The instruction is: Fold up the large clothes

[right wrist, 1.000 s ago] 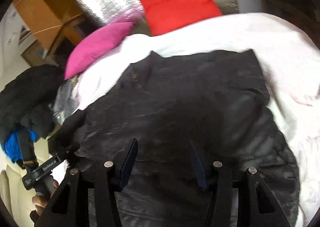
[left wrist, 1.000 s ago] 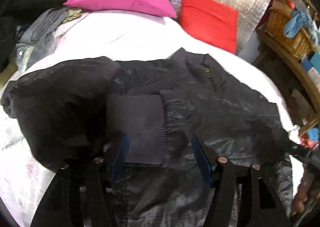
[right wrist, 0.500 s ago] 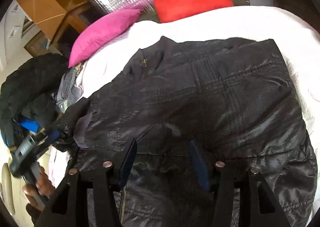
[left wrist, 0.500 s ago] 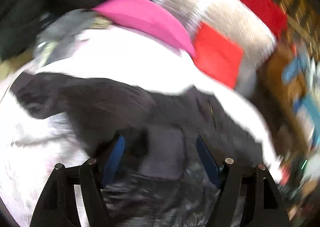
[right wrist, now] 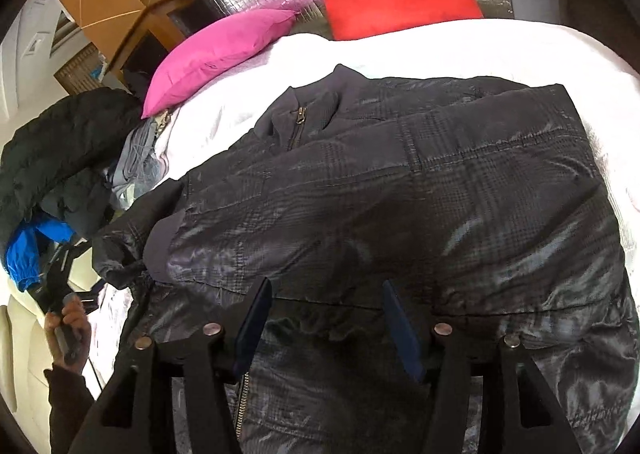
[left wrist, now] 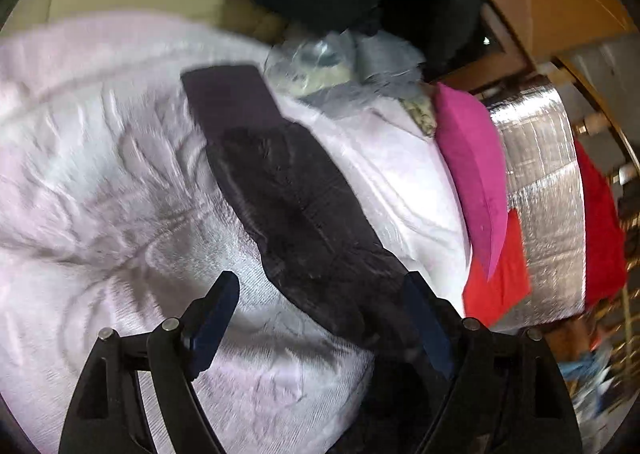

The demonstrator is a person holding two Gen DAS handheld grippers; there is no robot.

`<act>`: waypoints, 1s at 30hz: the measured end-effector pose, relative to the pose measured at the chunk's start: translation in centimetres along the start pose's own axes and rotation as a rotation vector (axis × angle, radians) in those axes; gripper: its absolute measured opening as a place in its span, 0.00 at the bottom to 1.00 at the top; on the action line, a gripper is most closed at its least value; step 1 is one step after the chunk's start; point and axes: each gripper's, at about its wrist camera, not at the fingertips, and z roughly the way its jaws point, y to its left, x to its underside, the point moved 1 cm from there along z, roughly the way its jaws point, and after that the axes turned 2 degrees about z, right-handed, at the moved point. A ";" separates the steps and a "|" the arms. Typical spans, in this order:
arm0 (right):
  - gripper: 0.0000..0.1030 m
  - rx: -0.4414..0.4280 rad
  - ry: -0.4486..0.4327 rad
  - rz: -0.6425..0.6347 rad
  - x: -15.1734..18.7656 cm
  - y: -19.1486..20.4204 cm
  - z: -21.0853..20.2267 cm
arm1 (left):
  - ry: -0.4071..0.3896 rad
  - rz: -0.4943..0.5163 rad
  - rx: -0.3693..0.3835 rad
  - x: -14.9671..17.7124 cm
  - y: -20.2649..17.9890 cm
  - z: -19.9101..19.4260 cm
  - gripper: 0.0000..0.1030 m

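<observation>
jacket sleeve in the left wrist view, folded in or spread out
Spread out. The sleeve lies stretched straight across the white bedding, its ribbed cuff at the far end, not laid over the jacket body.

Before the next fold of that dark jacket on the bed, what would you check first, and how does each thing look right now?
1. Jacket lies flat on the white bedding: ok, its body is spread out.
2. Sleeve lies stretched out over the bedding: ok, though the left view is blurred.
3. Left hand-held gripper is free: ok, its jaws are opening and the pads press on nothing.
4. Right hand-held gripper is free: ok, it hangs open above the jacket's lower part.
5. Zip done up: ok at the collar; lower down, cannot tell.
6. Pink pillow and clothes pile off the jacket: ok.
</observation>
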 end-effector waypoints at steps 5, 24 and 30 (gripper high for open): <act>0.60 0.004 -0.001 0.008 -0.1 -0.3 0.3 | -0.017 -0.075 0.036 -0.7 0.6 2.5 0.81; 0.60 0.052 -0.187 0.183 -1.7 -4.8 -4.5 | -0.150 0.584 0.050 7.1 -18.0 -1.5 0.06; 0.60 0.047 -0.238 0.301 -2.0 -7.6 -6.8 | 0.021 0.941 0.214 21.7 -26.9 -0.7 0.06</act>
